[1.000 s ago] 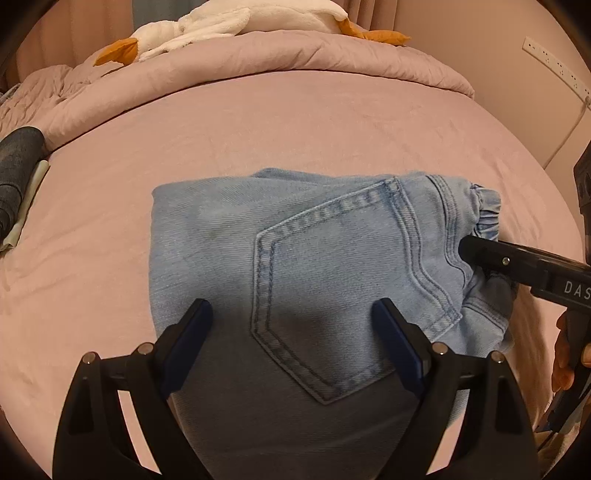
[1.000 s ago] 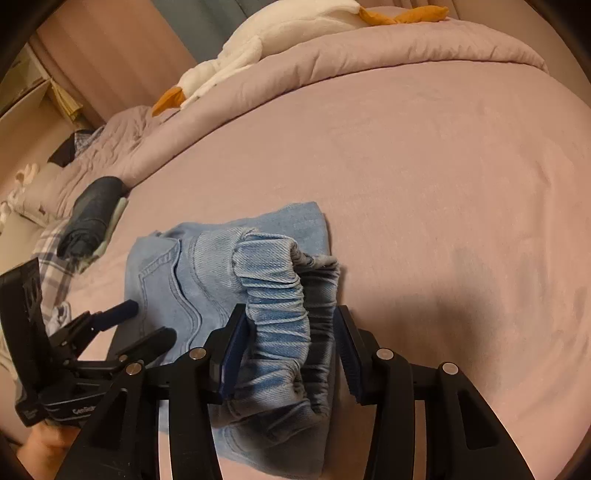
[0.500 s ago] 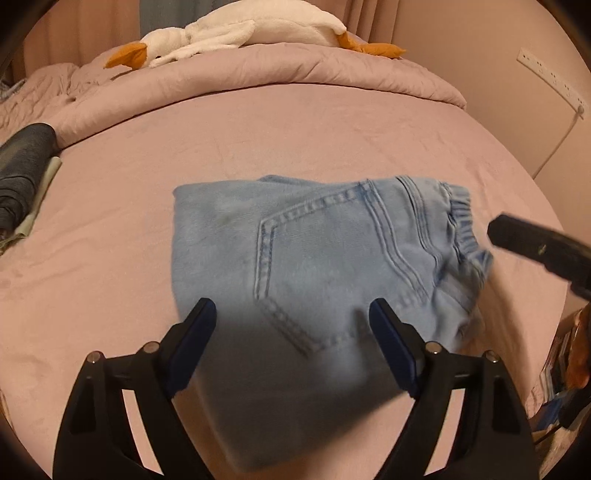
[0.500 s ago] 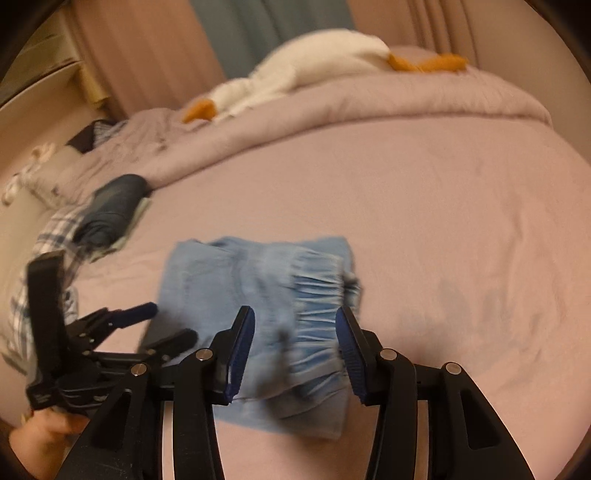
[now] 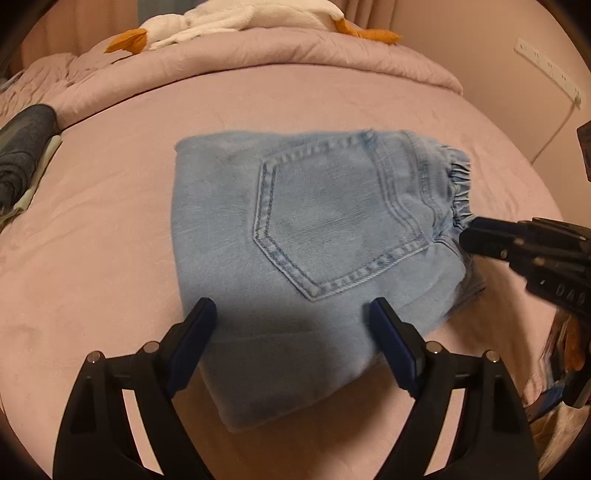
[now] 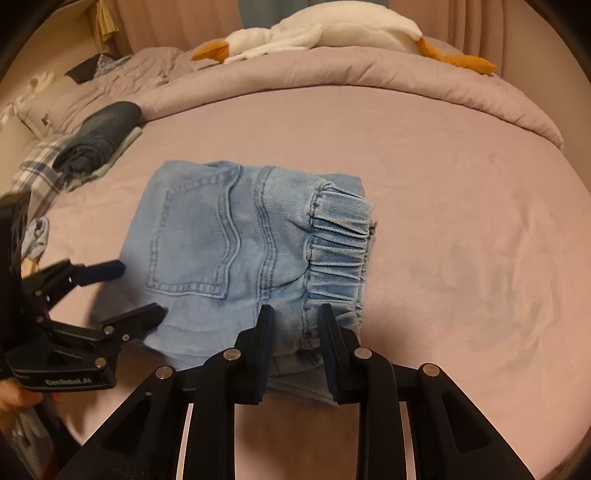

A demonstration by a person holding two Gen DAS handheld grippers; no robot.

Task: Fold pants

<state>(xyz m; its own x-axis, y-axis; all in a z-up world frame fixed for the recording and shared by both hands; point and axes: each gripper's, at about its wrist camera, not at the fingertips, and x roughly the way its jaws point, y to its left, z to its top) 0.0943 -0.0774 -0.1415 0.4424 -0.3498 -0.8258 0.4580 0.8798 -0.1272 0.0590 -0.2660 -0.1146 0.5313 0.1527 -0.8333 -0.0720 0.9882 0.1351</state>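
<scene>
The light blue denim pants lie folded into a compact square on the pink bed, back pocket up, elastic waistband to the right. They also show in the right wrist view. My left gripper is open and empty, its fingers over the pants' near edge. My right gripper is open with a narrow gap, its fingers at the near edge by the elastic waistband, gripping nothing. The right gripper shows in the left wrist view beside the waistband. The left gripper shows in the right wrist view.
A rolled dark garment lies at the bed's left, next to plaid cloth. A white goose plush rests on the folded duvet at the back. A wall power strip is at the right.
The right gripper let go of the waistband and pulled back, and its jaws now stand closer together. The left gripper lifted back from the pants, which now lie flat on the bed.
</scene>
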